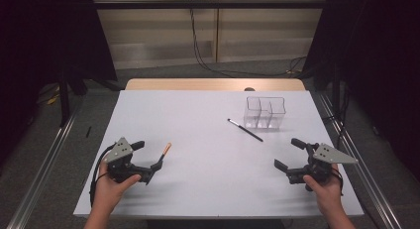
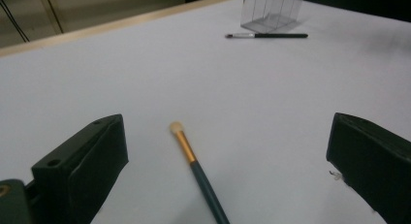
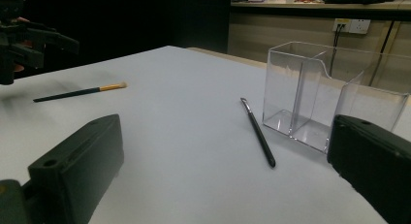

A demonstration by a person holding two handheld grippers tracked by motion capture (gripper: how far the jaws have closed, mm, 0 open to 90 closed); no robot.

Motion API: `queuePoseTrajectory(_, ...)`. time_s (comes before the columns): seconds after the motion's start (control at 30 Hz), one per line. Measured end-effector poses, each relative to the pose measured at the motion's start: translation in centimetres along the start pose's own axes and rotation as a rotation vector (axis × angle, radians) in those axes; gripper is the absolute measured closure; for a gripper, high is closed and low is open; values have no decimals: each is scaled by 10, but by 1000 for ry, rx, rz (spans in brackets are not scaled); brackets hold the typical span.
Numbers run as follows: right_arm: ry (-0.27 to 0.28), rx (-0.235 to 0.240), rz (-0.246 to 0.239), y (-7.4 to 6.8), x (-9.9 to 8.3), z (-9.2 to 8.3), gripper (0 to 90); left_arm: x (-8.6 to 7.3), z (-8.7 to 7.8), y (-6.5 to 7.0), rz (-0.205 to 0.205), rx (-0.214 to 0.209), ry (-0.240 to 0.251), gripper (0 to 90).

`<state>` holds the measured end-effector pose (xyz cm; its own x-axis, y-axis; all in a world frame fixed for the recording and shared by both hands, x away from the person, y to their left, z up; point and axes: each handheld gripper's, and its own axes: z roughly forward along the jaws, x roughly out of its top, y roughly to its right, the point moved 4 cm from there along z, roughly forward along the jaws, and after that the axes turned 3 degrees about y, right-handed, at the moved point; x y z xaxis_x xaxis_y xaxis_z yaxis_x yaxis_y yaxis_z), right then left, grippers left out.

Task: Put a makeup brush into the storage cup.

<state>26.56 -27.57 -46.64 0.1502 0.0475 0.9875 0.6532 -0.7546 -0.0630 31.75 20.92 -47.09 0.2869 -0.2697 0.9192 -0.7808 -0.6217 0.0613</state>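
Hands came in from the bottom edge of the high view, each wrapped around a black plastic tool topped by a grey three-cornered plate drilled with small holes. Both lay low over a matte white counter (image 1: 208, 115) whose far edge showed a strip of pale wood. No brand, label or writing could be read anywhere. At the left tool (image 1: 148, 157), released and spread wide, a slim brush (image 1: 165, 150) with an orange-gold ferrule lay on the counter just at the tips. At the right tool (image 1: 289, 154), equally spread and grasping nothing, the counter was bare. Farther off lay a thin black brush (image 1: 245, 130), and just beyond it a clear, hard-walled box (image 1: 266, 111) split into compartments.

Seen from the left tool view, two blocky, dull black jaws stood far apart. Between them, touching neither, lay the brush (image 2: 194, 166): pale tuft, gold metal ferrule, dark teal handle. The black brush (image 2: 266, 35) lay flat before the clear box (image 2: 271, 10).

Seen from the right tool view, the jaws stood just as wide. The black brush (image 3: 258, 132) lay just beside the glossy box (image 3: 320, 88), whose dividers curved at the top; the gold-ferruled brush (image 3: 80, 93) rested well apart near the left tool (image 3: 29, 40).
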Motion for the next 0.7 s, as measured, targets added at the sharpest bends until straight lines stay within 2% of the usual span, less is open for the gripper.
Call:
queuePoseTrajectory(0.07,-3,0,0,0,0,0,0,0,2,0,-9,-1,-11,11)
queuePoseTrajectory(0.17,-4,0,-1,-1,0,0,0,-1,8,1,-27,-7,-75,11)
queuePoseTrajectory(0.23,-4,-1,-1,-1,0,0,0,-1,10,1,-28,-4,-93,11)
queuePoseTrajectory(0.37,-4,-3,-2,0,0,0,0,-2,16,1,-45,-1,-184,11)
queuePoseTrajectory(0.5,-6,-4,-4,-1,0,0,0,0,20,1,-37,12,-293,12)
queuePoseTrajectory(0.53,-5,-3,-6,-1,0,0,0,0,20,1,-37,12,-293,12)
queuePoseTrajectory(0.57,-5,-3,-6,-1,0,0,0,2,22,0,-41,22,-335,13)
queuePoseTrajectory(0.63,-5,-3,-6,-1,0,0,0,2,24,-1,-73,26,-389,15)
queuePoseTrajectory(0.7,-6,-3,-5,0,0,1,0,0,26,-2,-83,34,-433,19)
